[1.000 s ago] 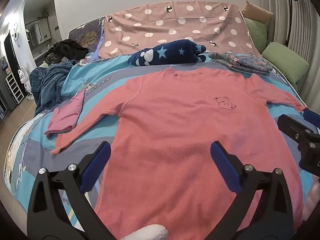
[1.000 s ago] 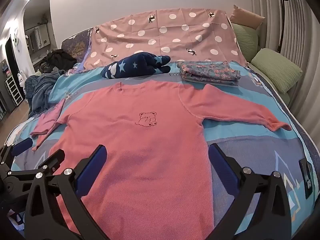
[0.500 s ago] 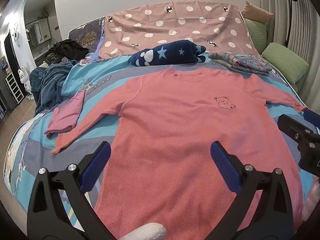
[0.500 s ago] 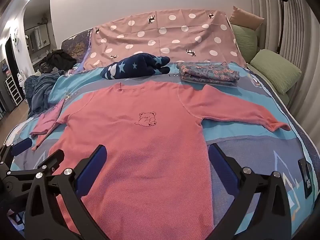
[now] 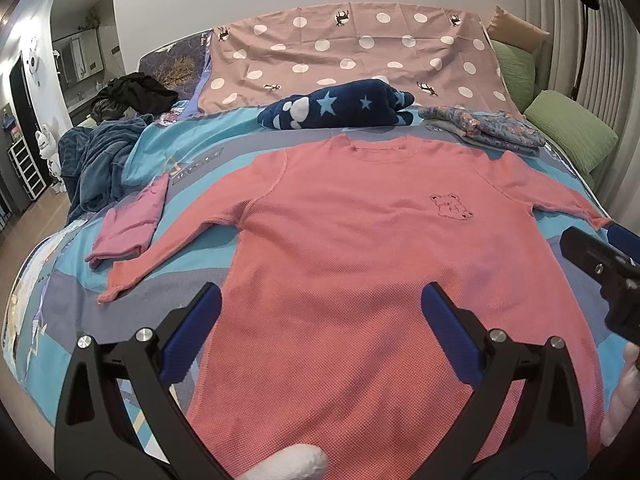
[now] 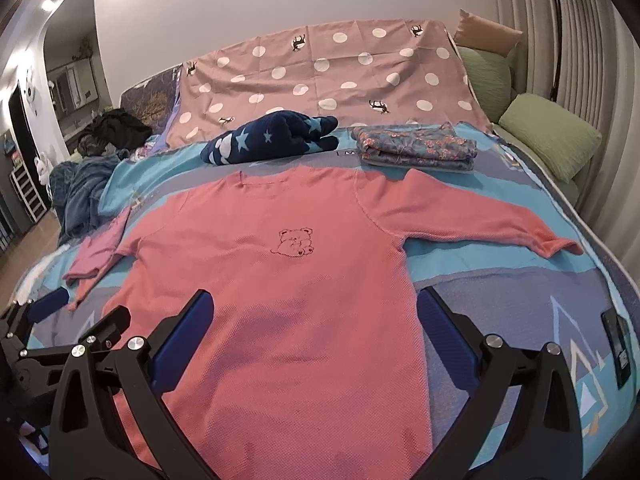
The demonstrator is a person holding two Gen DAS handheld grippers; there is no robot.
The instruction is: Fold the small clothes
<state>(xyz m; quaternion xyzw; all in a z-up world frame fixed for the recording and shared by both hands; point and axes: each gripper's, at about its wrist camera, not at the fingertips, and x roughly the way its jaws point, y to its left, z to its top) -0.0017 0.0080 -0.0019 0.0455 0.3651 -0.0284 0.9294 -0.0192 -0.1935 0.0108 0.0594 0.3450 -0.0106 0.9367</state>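
Shirt (image 5: pixel 360 272), pink, spread flat and unfolded mid-bed (image 5: pixel 240 148), sleeves out; beyond its collar, floral stack (image 6: pixel 416 148) already folded; left hand-held gripper (image 5: pixel 320 308) and right hand-held gripper (image 6: pixel 314 312) both wide, empty, above its hem; folding not begun.

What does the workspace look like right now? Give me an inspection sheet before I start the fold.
Surface: bed with a blue patterned cover, bare patches either side of the shirt.
Job's things: pink long-sleeved shirt lying flat, front up, both sleeves spread, unfolded; small pink garment beside its left sleeve; folded floral clothes beyond the collar.
Clutter: navy star blanket; dark device on the cover at right; blue heap at the far left edge.
Grippers: left hand-held gripper and right hand-held gripper both open above the hem, holding nothing.
Cables: nothing seen.
Surroundings: polka-dot sheet, green pillows, floor lamp.
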